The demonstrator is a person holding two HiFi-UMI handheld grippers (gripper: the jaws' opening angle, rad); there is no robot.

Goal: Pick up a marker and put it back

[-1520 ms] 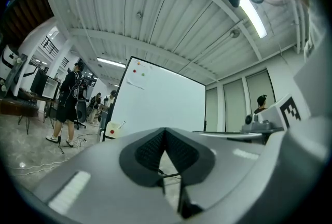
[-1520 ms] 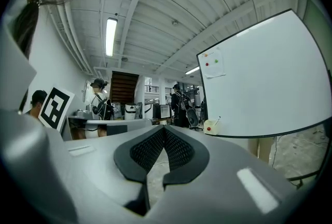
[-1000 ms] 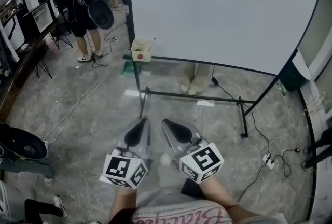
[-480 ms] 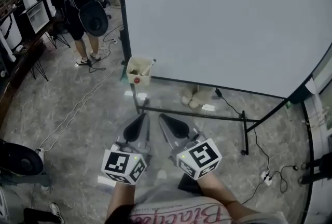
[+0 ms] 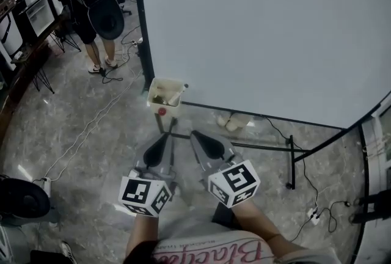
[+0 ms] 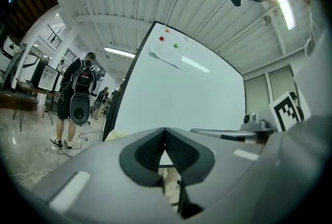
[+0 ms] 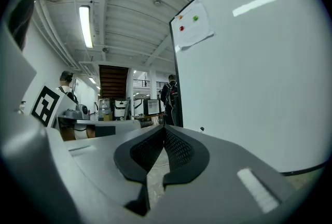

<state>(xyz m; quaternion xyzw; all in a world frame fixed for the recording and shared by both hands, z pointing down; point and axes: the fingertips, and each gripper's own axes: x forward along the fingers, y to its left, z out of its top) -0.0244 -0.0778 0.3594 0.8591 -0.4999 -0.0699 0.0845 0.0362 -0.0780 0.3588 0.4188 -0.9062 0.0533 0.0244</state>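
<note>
Smooth, faintly glossy surface on the whiteboard (image 5: 275, 30), dark metal for its frame (image 5: 144, 43), polished veined stone on the floor (image 5: 73, 128), matt grey plastic with ribbed dark fingers (image 6: 148, 151) on the left gripper (image 6: 165, 132) and right gripper (image 7: 165, 130).

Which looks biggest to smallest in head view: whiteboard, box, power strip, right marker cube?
1. Whiteboard
2. Right cube, though nearness to the camera inflates it
3. Box, close behind
4. Power strip
</note>
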